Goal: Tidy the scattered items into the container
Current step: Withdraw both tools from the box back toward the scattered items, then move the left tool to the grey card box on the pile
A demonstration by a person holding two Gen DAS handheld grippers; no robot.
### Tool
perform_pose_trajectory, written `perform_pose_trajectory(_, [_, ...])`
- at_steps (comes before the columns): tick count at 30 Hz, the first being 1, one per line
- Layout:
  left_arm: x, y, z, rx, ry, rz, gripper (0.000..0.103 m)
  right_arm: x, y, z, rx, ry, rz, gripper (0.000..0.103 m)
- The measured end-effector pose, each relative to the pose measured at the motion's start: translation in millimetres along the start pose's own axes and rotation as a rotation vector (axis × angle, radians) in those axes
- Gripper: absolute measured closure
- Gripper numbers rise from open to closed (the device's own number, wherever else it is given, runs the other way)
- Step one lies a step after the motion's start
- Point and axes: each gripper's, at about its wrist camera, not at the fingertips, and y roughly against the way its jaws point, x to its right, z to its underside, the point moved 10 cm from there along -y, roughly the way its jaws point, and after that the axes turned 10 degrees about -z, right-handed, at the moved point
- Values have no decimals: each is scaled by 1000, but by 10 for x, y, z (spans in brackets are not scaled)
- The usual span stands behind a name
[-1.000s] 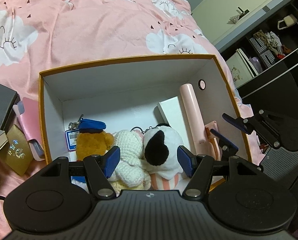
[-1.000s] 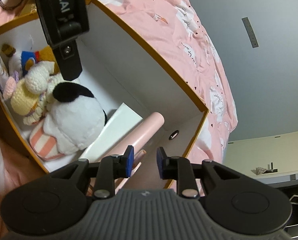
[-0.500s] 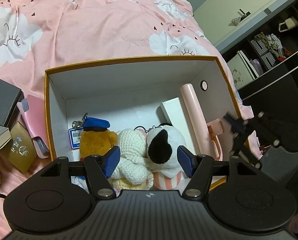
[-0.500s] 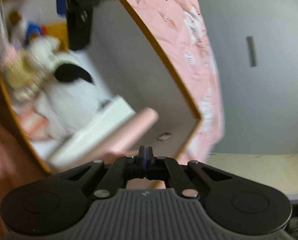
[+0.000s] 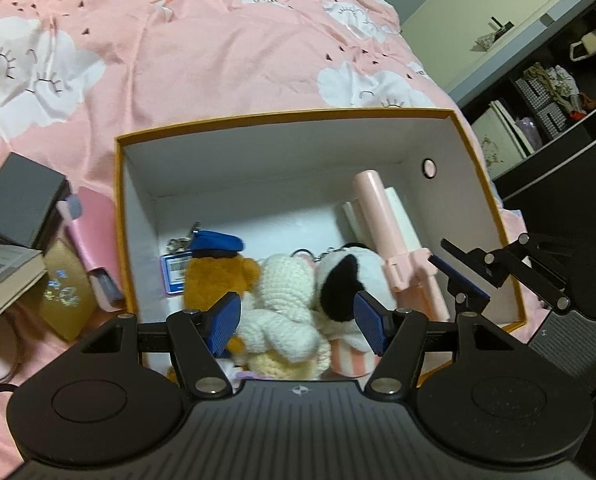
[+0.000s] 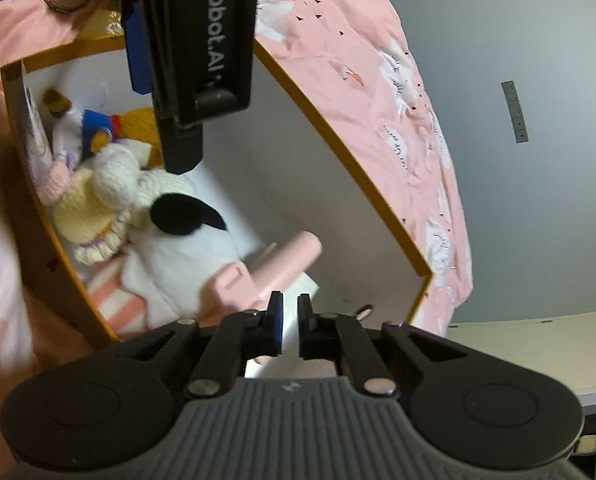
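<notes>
An orange-rimmed white box (image 5: 281, 118) sits on the pink bedspread. Inside lie a brown bear with a blue cap (image 5: 213, 276), a cream knitted toy (image 5: 285, 292), a black-and-white plush dog (image 5: 346, 276) and a pink tube-shaped device (image 5: 382, 216) resting on a flat white box (image 5: 404, 208). My left gripper (image 5: 298, 326) hovers open above the plush toys, gripping nothing. My right gripper (image 6: 289, 320) is over the box's right end, just short of the pink device (image 6: 289, 260). Its jaws are opening from a narrow slit with nothing between them.
Left of the box lie a dark grey box (image 5: 21, 196), a pink wallet (image 5: 93, 232), a gold packet (image 5: 63, 292) and a book (image 5: 1, 276). Dark shelving (image 5: 558, 92) stands to the right. Pink bedspread (image 5: 217, 40) stretches beyond the box.
The right gripper closed fully, then parted a little. The pink device now lies farther left, on top of the flat white box. The left gripper stayed put.
</notes>
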Motion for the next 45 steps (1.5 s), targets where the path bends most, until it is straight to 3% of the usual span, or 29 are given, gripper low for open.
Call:
perform_pose_trajectory(1, [-21,13,3,6,-1,-9,30,-1,13,-22,9,-15,-5,94])
perform_pose_trajectory(3, [-55,46,0,24,-4,-26,30,21,52,-70,32,-51,-8,74])
perform_pose_trajectory(4, [-71,66,-2,35,-6,-37,30,13,89,-101,48,-67,-6,71])
perform_pose_trajectory(16, [-318,416,-36,206,-12,-163,30,-21,301,-450,226,-302,-99,65])
perform_pose_trajectory(21, [-535,531,-12,227,17,-215,30,-31,274,-636,290,-397,-134,51])
perform_pose_trajectory(30, [-850,715,67,225,29,-278,30,-114,274,-961,364,-551,-239,50])
perform_pose_trajectory(45, [-1299,868,205,201,28,-384,30,-394,299,-1464,428,-543,-384,46])
